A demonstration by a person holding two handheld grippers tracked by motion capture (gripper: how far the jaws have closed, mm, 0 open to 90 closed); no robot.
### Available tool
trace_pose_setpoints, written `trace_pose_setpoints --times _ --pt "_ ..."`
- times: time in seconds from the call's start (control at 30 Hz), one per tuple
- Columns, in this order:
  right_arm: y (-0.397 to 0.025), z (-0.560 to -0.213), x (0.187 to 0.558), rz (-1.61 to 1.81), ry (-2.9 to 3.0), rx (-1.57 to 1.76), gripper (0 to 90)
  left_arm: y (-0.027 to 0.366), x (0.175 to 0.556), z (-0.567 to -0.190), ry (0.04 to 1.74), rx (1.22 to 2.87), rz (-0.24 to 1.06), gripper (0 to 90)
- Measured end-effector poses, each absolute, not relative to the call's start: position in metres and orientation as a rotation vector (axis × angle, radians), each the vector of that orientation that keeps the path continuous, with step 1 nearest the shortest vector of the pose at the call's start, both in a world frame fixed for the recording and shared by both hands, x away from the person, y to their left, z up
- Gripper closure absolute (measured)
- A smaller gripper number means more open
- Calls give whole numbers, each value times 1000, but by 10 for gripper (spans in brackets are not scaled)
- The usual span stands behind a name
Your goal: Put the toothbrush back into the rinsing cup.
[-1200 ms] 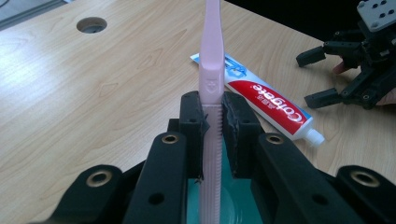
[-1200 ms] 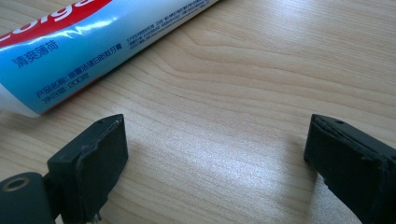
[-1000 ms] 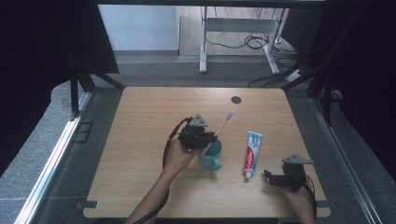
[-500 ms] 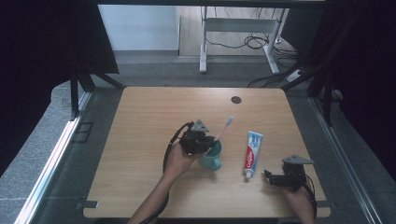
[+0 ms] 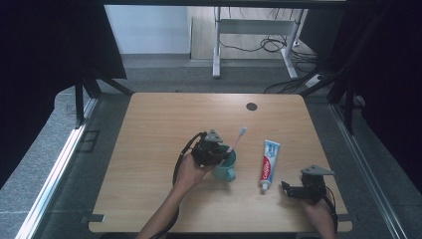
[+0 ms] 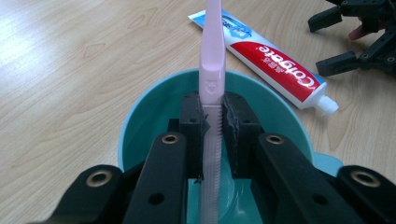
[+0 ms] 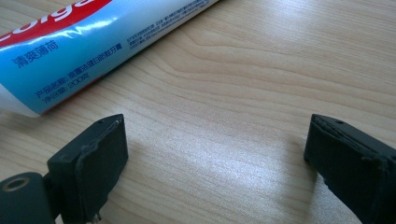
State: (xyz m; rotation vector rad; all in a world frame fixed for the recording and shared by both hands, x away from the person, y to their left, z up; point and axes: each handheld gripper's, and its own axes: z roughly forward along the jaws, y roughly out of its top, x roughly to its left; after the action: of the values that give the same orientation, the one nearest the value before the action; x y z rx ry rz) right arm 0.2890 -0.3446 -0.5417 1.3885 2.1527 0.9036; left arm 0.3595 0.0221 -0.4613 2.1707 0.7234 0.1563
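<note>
Two padded left fingers [image 6: 214, 135] pinch a ribbed pink toothbrush [image 6: 211, 93] over the round teal cup [image 6: 140, 121]; right fingers [image 7: 215, 154] spread

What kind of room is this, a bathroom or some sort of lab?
Probably a lab or recording workshop: a bare wooden table ringed by dark curtains, loose cables on the floor behind, and a hand-held left gripper working over it.

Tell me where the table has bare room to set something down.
Free: the far half of the table beyond the cup, and its left side. Crowded: cup, toothbrush, toothpaste tube and right tongs at near right.
</note>
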Motion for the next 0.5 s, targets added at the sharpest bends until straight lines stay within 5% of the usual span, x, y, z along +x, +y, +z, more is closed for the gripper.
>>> trace_pose_setpoints --times 0.5 --pt "-345 -542 289 904 2153 1389 56 18 360 -467 738 2226 152 787"
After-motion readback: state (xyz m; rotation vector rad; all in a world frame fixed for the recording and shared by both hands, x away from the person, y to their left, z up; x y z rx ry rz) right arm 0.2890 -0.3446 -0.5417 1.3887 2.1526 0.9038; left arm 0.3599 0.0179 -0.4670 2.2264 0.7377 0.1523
